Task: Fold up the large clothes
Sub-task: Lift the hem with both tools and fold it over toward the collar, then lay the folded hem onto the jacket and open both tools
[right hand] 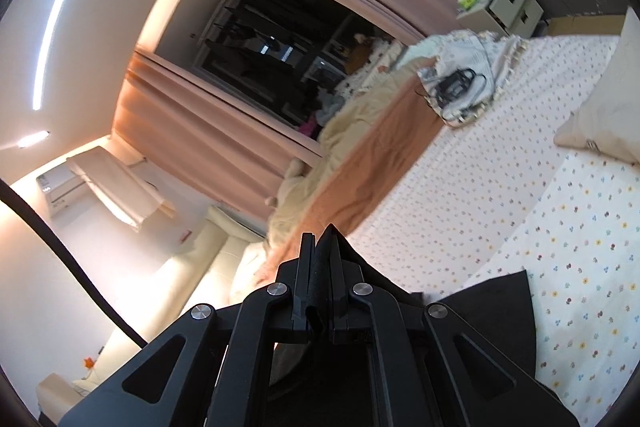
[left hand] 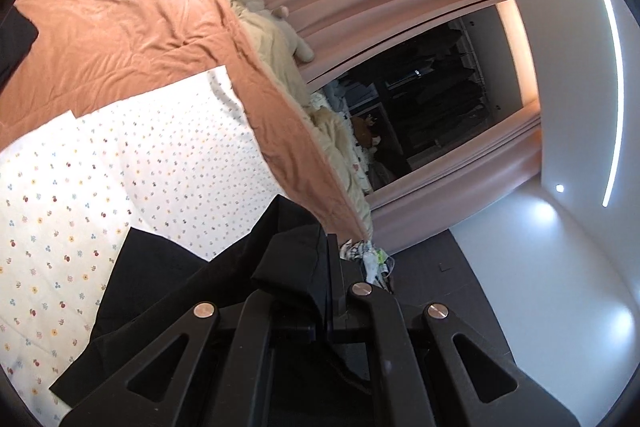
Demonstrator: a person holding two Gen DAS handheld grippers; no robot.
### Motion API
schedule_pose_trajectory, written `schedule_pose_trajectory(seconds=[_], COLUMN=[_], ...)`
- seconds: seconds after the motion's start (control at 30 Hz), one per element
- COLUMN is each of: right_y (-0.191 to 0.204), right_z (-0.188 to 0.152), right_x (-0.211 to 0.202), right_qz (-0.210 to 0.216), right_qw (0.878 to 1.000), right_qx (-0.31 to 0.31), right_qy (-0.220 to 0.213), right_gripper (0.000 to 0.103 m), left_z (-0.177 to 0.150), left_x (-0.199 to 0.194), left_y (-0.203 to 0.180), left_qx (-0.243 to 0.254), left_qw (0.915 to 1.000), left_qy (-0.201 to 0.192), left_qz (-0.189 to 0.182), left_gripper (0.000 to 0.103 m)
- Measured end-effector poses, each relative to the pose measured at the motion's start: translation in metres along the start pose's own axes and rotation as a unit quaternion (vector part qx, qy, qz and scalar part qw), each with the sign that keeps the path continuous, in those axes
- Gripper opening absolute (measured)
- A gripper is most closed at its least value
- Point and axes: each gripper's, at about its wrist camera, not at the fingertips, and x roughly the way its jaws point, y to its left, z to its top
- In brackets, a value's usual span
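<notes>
Both corners are pinched: the left tool (left hand: 326, 255) and right tool (right hand: 320, 247) are each clamped tight on the black garment (left hand: 160, 287), which trails onto the floral bed (left hand: 60, 187), so folding looks barely begun.

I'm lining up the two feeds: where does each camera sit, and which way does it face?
Left wrist: behind the left gripper, jaws shut on black garment, facing floral sheet.
Right wrist: behind the right gripper, also shut on it, facing pink curtains.
Shared: garment, sheet, curtains, orange blanket.
</notes>
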Motion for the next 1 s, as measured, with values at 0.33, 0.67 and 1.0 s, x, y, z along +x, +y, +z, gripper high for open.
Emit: schedule_pose_trajectory(seconds=[0.33,0.67,1.0], right_y=[-0.030,-0.013,0.011], right_z=[-0.020,-0.024,-0.038], right_x=[0.030,0.050,0.030], right_qz=[-0.042,-0.090,-0.092], right_qw=[0.998,0.994,0.995], right_qx=[0.044,0.047,0.011], right_qy=[0.027,0.041,0.046], right_gripper=[0.002,0.006,0.101], left_z=[-0.011,-0.014,-0.019], left_x=[0.066,0.102,0.100], left_y=[0.066,0.097,0.094], left_qx=[-0.036,-0.099,-0.125], left_qw=[0.9971,0.9913,0.9883], left_qy=[0.041,0.056,0.067], left_qz=[0.054,0.067,0.057], left_gripper=[0.005,0.005,0.103])
